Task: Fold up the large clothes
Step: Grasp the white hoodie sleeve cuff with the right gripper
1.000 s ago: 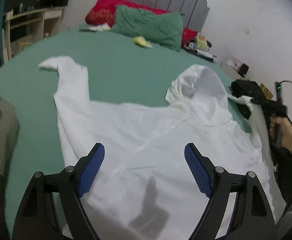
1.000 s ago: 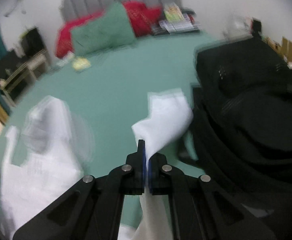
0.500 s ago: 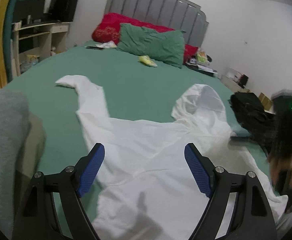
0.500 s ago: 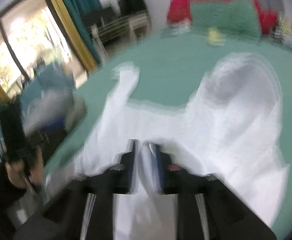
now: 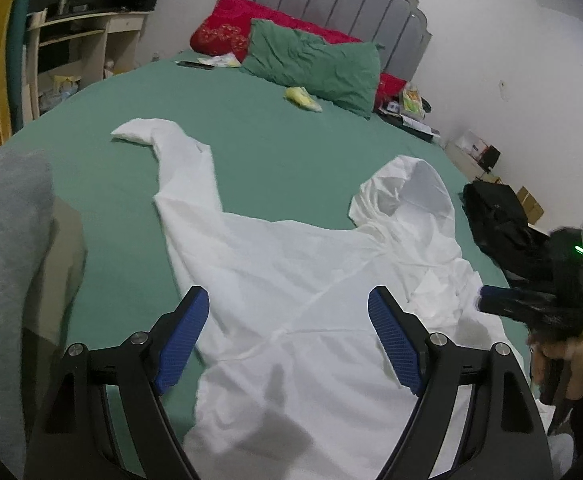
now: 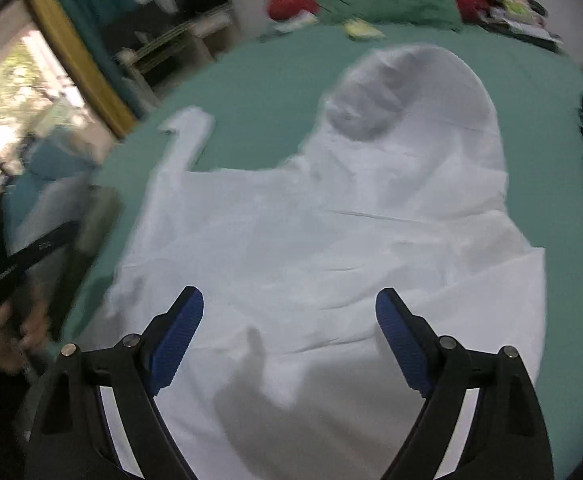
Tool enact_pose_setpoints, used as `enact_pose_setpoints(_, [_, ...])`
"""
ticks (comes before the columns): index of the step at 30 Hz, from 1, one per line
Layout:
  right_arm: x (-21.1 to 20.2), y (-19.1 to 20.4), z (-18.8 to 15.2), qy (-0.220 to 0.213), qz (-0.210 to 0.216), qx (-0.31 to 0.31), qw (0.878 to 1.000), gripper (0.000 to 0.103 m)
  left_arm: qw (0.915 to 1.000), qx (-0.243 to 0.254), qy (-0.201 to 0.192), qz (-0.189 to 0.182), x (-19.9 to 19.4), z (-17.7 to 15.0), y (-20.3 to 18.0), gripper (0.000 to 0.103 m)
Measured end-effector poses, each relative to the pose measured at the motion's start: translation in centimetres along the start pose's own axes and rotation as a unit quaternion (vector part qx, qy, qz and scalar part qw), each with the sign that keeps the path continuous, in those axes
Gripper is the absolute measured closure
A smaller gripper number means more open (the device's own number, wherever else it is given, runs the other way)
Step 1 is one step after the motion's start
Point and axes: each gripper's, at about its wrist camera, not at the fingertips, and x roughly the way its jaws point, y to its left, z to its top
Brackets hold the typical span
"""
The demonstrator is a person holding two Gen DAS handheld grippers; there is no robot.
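the white hooded garment (image 5: 291, 280) lies spread on the bed (image 5: 271, 140) for folding, one sleeve laid across, while right hand-held gripper (image 6: 289, 336), jaws just opened, and left hand-held gripper (image 5: 289, 336) hover wide open and empty

My right gripper (image 6: 289, 336) has just been opening, nothing between its jaws. Below and ahead of it a white hooded garment (image 6: 331, 220) lies spread on the green bed (image 6: 259, 92).
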Motion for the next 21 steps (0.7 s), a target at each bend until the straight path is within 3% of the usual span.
enact_pose_setpoints(3, [3.0,-1.9,1.1,0.032,-0.017,0.060,0.998,0.015,1.0000,0.005,0.002,-0.001,0.5,0.2,-0.9,0.018])
enact_pose_setpoints(5, [5.3,-2.8,1.2,0.050,-0.056,0.064,0.995,0.016,0.9999,0.010,0.003,-0.003,0.8,0.1,-1.2,0.018])
enact_pose_setpoints(6, [6.0,-3.2,1.2,0.052,-0.062,0.064,0.995,0.029,0.9999,0.013,0.005,0.000,1.0,0.1,-1.2,0.018])
enact_pose_setpoints(7, [6.4,-3.8,1.3,0.057,-0.058,0.060,0.995,0.060,0.9999,0.014,0.006,0.001,1.1,0.1,-1.2,0.018])
enact_pose_setpoints(8, [6.7,-3.7,1.3,0.056,-0.075,0.045,0.995,0.075,0.9999,0.013,0.010,0.001,1.2,0.1,-1.1,0.018])
enact_pose_setpoints(9, [6.4,-3.6,1.6,0.048,-0.086,0.032,0.995,0.099,0.9999,0.012,0.012,0.000,1.3,0.0,-1.0,0.018])
enact_pose_setpoints(13, [2.2,-1.3,3.7,-0.022,-0.091,-0.009,0.996,0.099,0.9998,-0.001,0.016,0.008,1.3,0.1,0.1,0.018])
enact_pose_setpoints(17, [-2.2,3.4,7.7,-0.103,-0.088,-0.054,0.989,0.099,0.9998,-0.013,0.010,0.015,0.8,0.3,0.9,0.018])
enact_pose_setpoints(21, [-3.0,8.5,10.5,-0.138,-0.057,-0.034,0.988,0.097,0.9994,-0.014,-0.004,0.031,0.0,0.5,1.4,0.018])
